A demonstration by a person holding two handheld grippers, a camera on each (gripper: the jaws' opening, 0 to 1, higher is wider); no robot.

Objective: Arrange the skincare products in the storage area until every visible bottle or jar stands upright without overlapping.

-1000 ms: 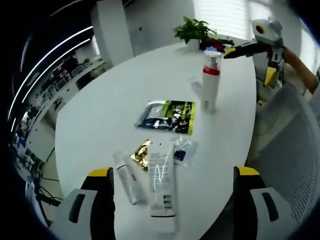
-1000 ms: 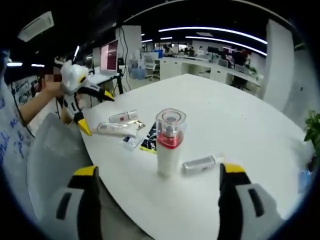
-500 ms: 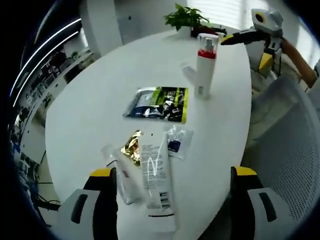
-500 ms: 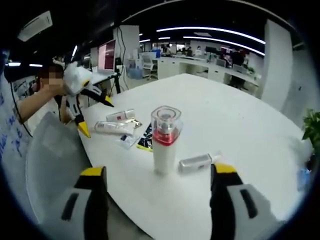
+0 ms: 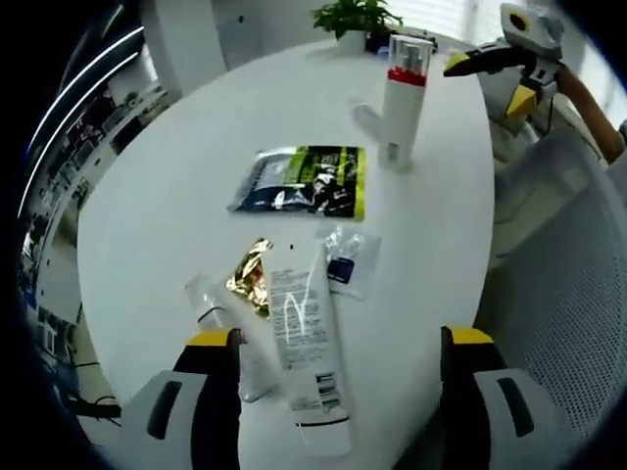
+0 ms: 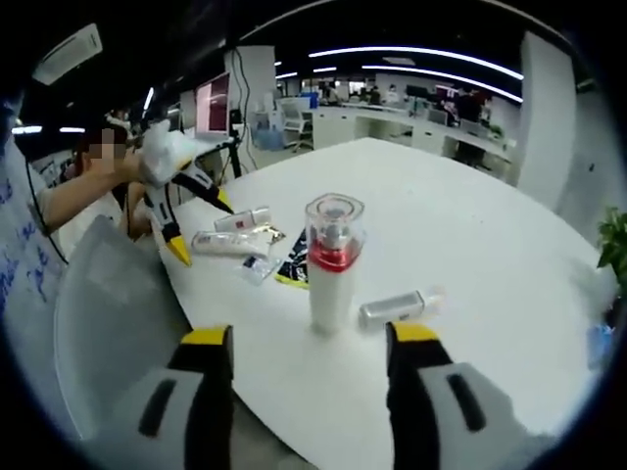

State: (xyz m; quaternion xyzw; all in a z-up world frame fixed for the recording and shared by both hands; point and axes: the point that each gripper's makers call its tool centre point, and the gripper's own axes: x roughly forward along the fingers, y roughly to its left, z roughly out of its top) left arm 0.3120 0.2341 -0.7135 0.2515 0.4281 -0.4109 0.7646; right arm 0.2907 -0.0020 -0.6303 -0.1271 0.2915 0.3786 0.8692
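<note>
— Two grippers, both with jaws spread and nothing between them, as far as we can see. Our left gripper point(image 5: 333, 352) hangs over the near end of the white table point(image 5: 157, 196), its yellow-tipped jaws standing either side of a flat-lying white tube point(image 5: 306, 362).

— We agree. Beside that tube, toward the left jaw, we see a smaller bottle point(image 5: 217, 323) also lying down, and a crumpled gold wrapper point(image 5: 249, 279) touching the tube's upper end. A small clear sachet point(image 5: 349, 262) lies just on the tube's other side.

— Farther along the table we find a green and black packet point(image 5: 304, 183) lying flat, and beyond it the tall white bottle with the red band point(image 5: 402, 103), upright. A small clear bottle point(image 5: 368, 119) lies on its side right against its base.

— From the right gripper view we confirm that: the tall bottle point(image 6: 333, 264) stands just ahead of our right gripper point(image 6: 312, 348), roughly centred between its parted jaws, not touched. The small clear bottle point(image 6: 397, 306) lies beside it, toward the right jaw.

— Behind it we see the tube and its neighbours as a small cluster near the table edge, with the left gripper point(image 6: 181, 196) above them in a person's hand.

— A potted plant point(image 5: 355, 18) sits at the table's far end.
</note>
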